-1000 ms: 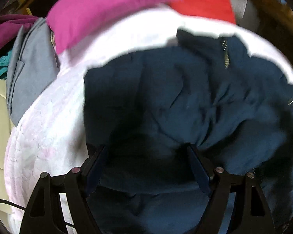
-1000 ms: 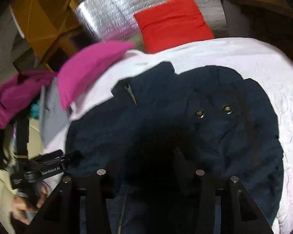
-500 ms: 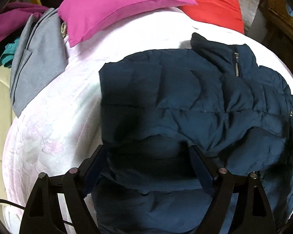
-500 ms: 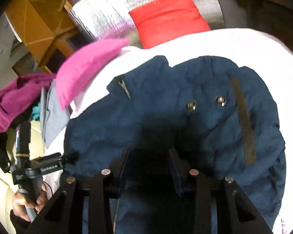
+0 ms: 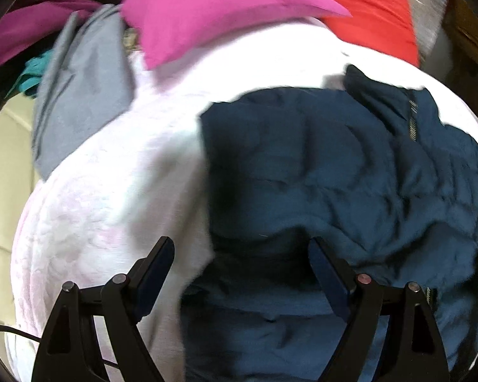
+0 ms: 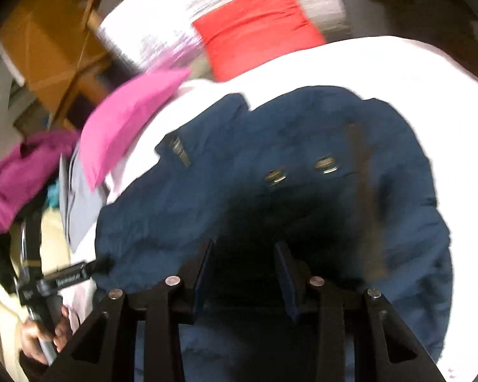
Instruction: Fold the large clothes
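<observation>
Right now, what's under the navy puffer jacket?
The navy quilted puffer jacket lies on a pale pink-white textured blanket, which shows all around it. Anything else beneath the jacket is covered and cannot be seen.

Both grippers shifted; jacket flatter than a second ago

In my left wrist view the left gripper (image 5: pixel 240 254) has slid toward frame left: a second ago both fingers sat over the jacket (image 5: pixel 350 175), now the left finger is over the white cover (image 5: pixel 118 191) and the jaws stand a touch wider. In my right wrist view the right gripper (image 6: pixel 243 254) has narrowed, and the jacket's snaps (image 6: pixel 326 164) have drifted from centre to upper right.
</observation>
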Tool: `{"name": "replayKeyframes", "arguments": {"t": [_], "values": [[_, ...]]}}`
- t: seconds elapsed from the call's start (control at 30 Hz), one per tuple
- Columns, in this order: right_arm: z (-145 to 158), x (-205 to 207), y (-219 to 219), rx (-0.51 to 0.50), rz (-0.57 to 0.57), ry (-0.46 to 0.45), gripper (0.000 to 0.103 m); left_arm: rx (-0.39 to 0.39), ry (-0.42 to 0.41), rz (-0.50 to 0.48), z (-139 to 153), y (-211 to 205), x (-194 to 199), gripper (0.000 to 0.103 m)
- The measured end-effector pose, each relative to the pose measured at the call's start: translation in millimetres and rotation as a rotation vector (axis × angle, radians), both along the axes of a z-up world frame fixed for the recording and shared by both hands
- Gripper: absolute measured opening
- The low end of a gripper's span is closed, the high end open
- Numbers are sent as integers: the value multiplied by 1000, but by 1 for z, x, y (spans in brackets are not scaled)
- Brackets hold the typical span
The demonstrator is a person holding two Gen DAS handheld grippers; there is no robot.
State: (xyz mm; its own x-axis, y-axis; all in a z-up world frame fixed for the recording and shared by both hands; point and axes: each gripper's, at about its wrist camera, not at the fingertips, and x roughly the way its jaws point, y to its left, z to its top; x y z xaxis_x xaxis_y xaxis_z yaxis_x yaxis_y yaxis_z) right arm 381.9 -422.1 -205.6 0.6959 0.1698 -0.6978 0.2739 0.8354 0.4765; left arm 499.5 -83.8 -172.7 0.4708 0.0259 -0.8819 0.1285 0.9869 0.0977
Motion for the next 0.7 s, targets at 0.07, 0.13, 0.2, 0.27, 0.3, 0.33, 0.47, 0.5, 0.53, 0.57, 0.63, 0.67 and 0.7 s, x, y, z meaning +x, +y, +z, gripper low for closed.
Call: {"name": "replayKeyframes", "arguments": {"t": [0.07, 0.13, 0.2, 0.27, 0.3, 0.33, 0.47, 0.5, 0.53, 0.57, 0.63, 0.67, 0.7], "values": [[-13, 3, -7, 33, 8, 34, 42, 50, 10, 11, -8, 1, 3, 87], [-17, 4, -8, 43, 20, 29, 42, 77, 36, -10, -19, -3, 5, 87], [-13, 3, -9, 41, 21, 35, 42, 92, 30, -16, -18, -5, 5, 87], [-6, -4, -13, 51, 15, 20, 43, 88, 25, -16, -14, -4, 4, 87], [-1, -12, -18, 57, 7, 5, 44, 82, 28, -11, -13, -2, 3, 87], [2, -18, -20, 59, 1, -8, 45, 75, 32, -5, -12, -1, 3, 87], [18, -55, -33, 40, -23, -55, 61, 78, 12, 0, -1, 7, -9, 87], [21, -67, -37, 38, -29, -60, 62, 85, 0, 1, 2, 9, -13, 87], [24, -80, -42, 42, -34, -61, 63, 89, -9, 2, 2, 9, -19, 87], [24, -90, -47, 45, -39, -60, 65, 92, -17, 4, 4, 12, -24, 87], [24, -114, -53, 47, -53, -55, 67, 90, -30, 13, 7, 19, -40, 87], [23, -126, -55, 55, -55, -51, 68, 87, -31, 18, 7, 22, -46, 87], [21, -136, -57, 68, -53, -48, 69, 81, -29, 24, 6, 28, -55, 87]]}}
